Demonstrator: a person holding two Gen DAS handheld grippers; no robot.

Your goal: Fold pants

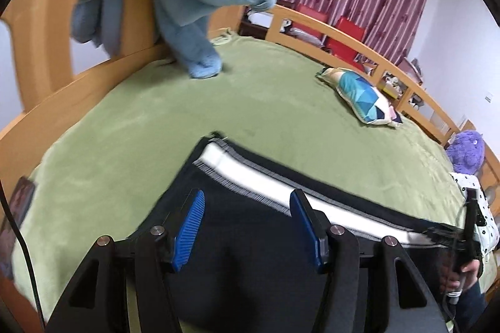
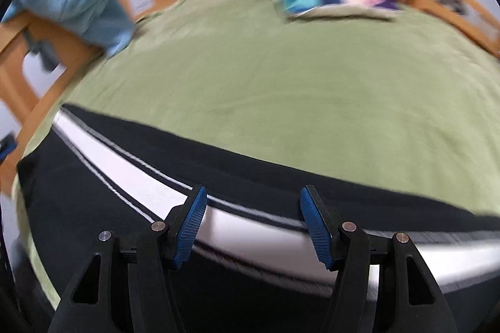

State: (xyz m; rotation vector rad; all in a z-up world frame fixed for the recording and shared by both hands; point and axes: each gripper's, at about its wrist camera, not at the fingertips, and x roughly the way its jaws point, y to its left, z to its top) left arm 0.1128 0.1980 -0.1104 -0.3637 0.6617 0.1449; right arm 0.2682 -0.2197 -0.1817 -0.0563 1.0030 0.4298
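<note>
Your left gripper (image 1: 247, 201) and right gripper (image 2: 253, 198) both hover with fingers released over the pants (image 1: 250, 239), spread flat on the bed (image 1: 218, 101) for folding.

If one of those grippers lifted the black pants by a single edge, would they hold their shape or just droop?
Probably droop. The black pants lie flat and follow the green blanket closely, which suggests soft, limp cloth. Lifted at one edge, the rest would likely hang and drag. The knit-looking white stripe hints at stretchy fabric that seems light and unlikely to slip from the ribbed pads.
</note>
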